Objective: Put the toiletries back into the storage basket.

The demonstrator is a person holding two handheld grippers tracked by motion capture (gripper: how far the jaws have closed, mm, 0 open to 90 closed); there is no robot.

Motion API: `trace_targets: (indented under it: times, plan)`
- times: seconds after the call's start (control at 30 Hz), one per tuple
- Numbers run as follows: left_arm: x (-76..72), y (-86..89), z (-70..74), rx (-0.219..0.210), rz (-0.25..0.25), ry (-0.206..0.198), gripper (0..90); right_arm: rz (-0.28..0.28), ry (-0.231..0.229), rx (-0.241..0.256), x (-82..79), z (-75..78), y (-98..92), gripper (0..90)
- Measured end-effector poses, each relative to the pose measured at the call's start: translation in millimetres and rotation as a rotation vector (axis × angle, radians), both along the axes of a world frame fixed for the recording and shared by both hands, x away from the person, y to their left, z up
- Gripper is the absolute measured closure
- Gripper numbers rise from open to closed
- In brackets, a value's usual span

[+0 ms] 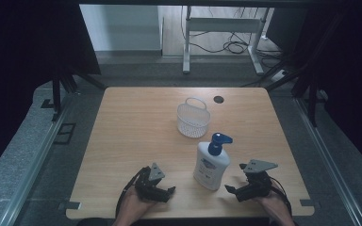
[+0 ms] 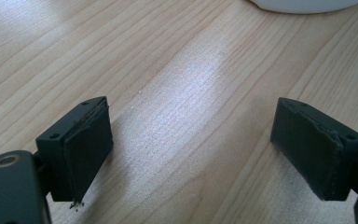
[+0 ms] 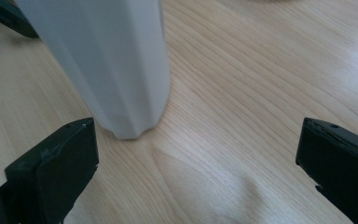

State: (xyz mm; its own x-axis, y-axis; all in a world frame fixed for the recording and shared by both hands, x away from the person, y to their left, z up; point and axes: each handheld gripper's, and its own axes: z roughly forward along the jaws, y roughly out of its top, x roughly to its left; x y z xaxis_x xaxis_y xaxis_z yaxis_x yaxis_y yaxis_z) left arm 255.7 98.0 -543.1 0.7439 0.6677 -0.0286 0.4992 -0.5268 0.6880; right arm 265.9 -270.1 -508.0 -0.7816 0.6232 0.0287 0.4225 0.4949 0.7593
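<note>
At the near edge of a wooden table, a person's hands are holding the left gripper and right gripper low, jaws spread wide and empty. Between them, nearer the right one, a white pump bottle is standing upright; a white mesh basket is sitting just beyond.

Low in the high view's frame, left of centre, the black two-jaw left gripper sits in a hand, jaws spread wide. At lower right, the black two-jaw right gripper gapes likewise.
</note>
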Motion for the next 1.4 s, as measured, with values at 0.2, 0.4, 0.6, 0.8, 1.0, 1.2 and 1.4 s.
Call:
trace_targets:
  times: [0.2, 0.4, 0.6, 0.8, 1.0, 1.2, 1.4]
  plan:
    - [0.0, -0.1, 0.0, 0.0, 0.001, 0.0, 12.0, 0.014, -0.003, 0.014, -1.6, 5.4, 5.5, 0.0]
    - [0.0, -0.1, 0.0, 0.0, 0.001, 0.0, 12.1, 0.026, -0.002, 0.072, -3.4, 12.2, 10.5, 0.0]
    - [0.0, -0.1, 0.0, 0.001, 0.001, 0.0, 12.1, 0.04, 0.009, 0.108, -3.3, 17.6, 15.5, 0.0]
    - [0.0, -0.1, 0.0, 0.001, 0.001, -0.001, 12.1, 0.069, 0.002, 0.136, -4.9, 27.8, 22.3, 0.0]
    - [0.1, -0.1, 0.0, 0.001, 0.0, -0.002, 12.1, 0.073, 0.003, 0.145, -4.0, 38.1, 29.1, 0.0]
    - [0.2, -0.1, 0.2, 0.004, 0.0, -0.001, 12.1, 0.09, -0.003, 0.149, -3.7, 48.1, 37.5, 0.0]
    - [0.2, -0.3, 0.3, 0.005, 0.001, 0.0, 12.1, 0.095, -0.017, 0.126, -3.5, 55.4, 47.1, 2.5]
